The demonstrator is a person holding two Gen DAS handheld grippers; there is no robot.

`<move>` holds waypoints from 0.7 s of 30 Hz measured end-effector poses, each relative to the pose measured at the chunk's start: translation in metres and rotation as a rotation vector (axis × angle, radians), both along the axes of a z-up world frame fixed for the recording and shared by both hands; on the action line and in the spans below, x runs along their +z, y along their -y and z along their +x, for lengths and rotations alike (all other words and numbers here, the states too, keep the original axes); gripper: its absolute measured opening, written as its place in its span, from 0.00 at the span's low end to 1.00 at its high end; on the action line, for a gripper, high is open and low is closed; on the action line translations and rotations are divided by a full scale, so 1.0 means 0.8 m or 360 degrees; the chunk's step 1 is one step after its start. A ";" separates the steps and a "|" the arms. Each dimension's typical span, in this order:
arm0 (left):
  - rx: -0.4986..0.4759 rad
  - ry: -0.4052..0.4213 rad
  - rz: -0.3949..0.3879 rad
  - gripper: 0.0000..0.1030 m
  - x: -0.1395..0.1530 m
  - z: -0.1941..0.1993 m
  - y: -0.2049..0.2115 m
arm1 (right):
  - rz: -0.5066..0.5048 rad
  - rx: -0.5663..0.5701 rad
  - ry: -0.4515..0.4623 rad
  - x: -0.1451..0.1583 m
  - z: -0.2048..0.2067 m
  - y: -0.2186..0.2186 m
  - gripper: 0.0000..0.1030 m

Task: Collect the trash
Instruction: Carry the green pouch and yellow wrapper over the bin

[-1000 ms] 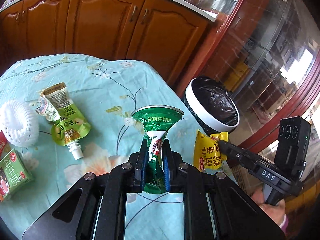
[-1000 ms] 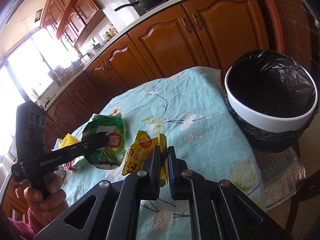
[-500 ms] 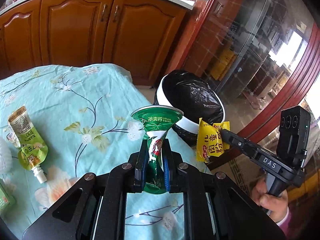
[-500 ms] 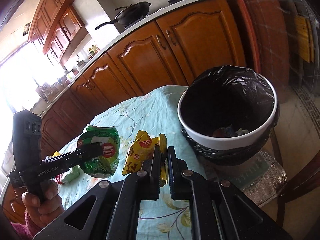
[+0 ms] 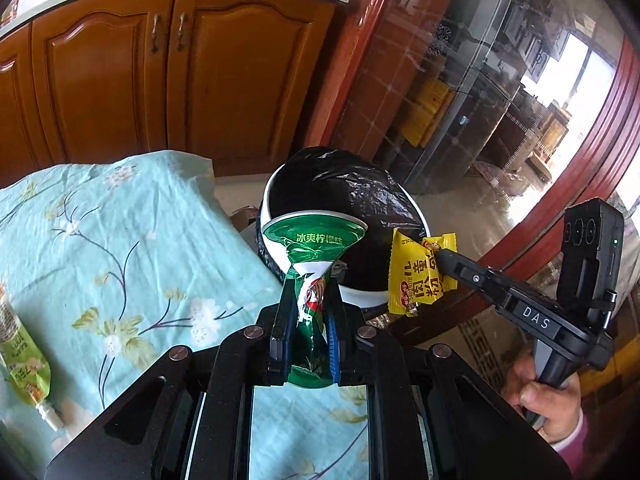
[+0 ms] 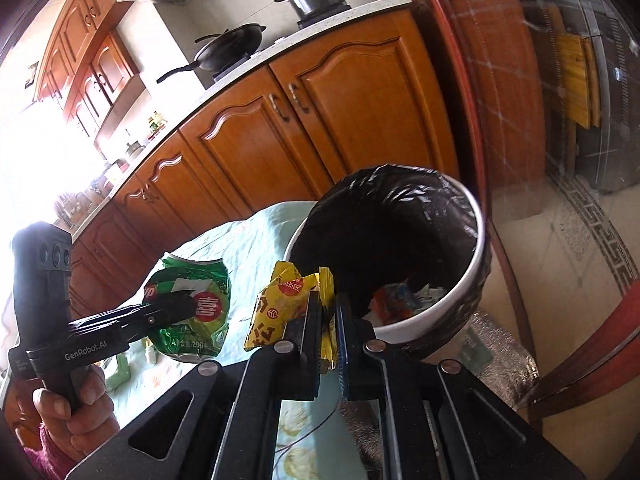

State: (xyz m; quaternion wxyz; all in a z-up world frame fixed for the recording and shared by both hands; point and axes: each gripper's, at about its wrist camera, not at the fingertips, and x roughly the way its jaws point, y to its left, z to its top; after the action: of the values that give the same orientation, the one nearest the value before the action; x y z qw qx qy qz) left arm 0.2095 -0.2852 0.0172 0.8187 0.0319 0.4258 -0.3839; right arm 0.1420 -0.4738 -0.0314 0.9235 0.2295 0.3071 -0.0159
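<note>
My left gripper [image 5: 307, 312] is shut on a crumpled green snack bag [image 5: 314, 252], held over the table edge just short of the bin. In the right wrist view that green bag [image 6: 190, 308] hangs from the left gripper [image 6: 188, 306] at lower left. The right gripper [image 6: 328, 312] is shut on a yellow wrapper [image 6: 280, 308], close to the bin's near rim. From the left wrist view the yellow wrapper [image 5: 418, 280] hangs at the right gripper [image 5: 440, 258] over the bin's edge. The white bin with a black liner [image 6: 448, 304] holds some scraps at its bottom.
A table with a light blue flowered cloth [image 5: 120, 240] lies to the left of the bin [image 5: 368, 298]. A green drink pouch [image 5: 24, 364] lies on it at the far left. Wooden cabinets [image 5: 160, 68] stand behind. A red-framed glass door [image 5: 592, 184] is on the right.
Both grippers have swung to the right with their trash, off the middle of the table toward the bin. The bin now looms larger and nearer in both views.
</note>
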 end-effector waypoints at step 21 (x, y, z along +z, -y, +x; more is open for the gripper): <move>-0.0154 -0.0023 0.0225 0.11 -0.020 0.061 0.129 | -0.0134 -0.0113 -0.0150 0.005 0.065 0.084 0.06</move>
State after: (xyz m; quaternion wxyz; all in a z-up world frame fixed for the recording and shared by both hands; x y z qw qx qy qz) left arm 0.2582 -0.3882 0.0008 0.7918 0.1073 0.4558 -0.3922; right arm 0.1943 -0.5409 -0.0271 0.9157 0.2001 0.3410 -0.0723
